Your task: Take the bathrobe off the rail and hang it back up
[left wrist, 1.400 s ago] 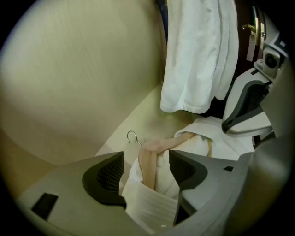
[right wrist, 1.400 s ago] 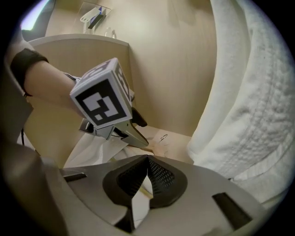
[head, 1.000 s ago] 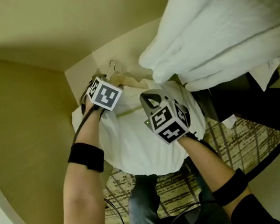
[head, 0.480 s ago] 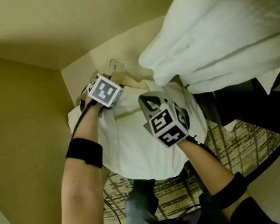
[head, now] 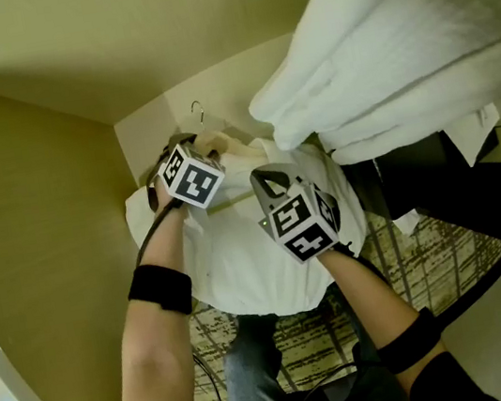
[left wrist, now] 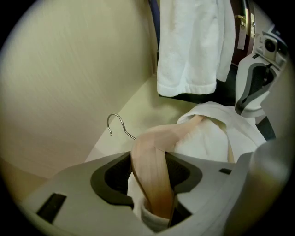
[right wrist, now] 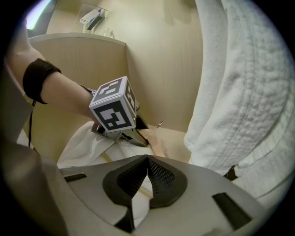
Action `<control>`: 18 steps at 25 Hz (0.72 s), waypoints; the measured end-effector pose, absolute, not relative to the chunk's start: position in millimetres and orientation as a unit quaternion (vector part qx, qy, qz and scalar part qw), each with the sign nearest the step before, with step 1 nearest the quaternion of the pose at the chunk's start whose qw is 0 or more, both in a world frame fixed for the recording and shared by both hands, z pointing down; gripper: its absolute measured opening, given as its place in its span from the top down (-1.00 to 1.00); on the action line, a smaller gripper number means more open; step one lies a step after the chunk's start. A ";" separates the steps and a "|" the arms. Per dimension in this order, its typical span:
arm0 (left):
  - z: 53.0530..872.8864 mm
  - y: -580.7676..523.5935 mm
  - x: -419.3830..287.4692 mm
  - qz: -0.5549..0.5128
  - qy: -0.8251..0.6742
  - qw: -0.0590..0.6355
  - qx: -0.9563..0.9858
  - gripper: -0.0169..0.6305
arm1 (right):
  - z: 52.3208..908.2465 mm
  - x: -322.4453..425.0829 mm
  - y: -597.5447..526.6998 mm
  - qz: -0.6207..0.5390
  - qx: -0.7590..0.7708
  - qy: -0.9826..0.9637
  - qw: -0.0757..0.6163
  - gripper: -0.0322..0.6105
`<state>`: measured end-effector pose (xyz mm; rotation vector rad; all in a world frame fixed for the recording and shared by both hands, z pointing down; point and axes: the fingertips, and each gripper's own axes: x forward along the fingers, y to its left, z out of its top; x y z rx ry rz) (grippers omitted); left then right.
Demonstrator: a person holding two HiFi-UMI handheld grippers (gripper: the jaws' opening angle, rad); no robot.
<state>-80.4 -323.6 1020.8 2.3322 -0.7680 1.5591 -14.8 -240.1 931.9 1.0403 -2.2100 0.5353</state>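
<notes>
- The left gripper (left wrist: pixel 150 171) has just been closing its jaws and now clamps the wooden hanger (left wrist: pixel 184 131) (jaws wider a second ago).
- The right gripper (right wrist: pixel 146 173) stays pinched shut on the bathrobe (head: pixel 250 252).

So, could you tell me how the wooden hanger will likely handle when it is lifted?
The wooden hanger looks rigid, so it should lift without bending. The white garment draped over it looks limp and may slide off if it tilts. Its thin hook could snag.

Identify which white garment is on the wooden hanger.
The smooth thin garment, low at centre, draped over the wooden hanger. The thick terry robe hangs at upper right.
</notes>
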 end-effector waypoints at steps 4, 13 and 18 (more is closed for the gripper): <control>969.5 -310.5 -87.3 0.510 -0.328 0.061 0.792 0.28 | 900.1 -13.1 -229.7 0.206 0.400 -0.838 0.310 0.84; 826.8 -265.9 -97.3 0.444 -0.462 -0.060 0.765 0.28 | 788.9 -17.3 -209.8 0.183 0.416 -0.846 0.278 0.84; 741.8 -230.6 -113.6 0.399 -0.521 -0.082 0.750 0.28 | 711.3 -24.2 -191.2 0.163 0.421 -0.856 0.252 0.84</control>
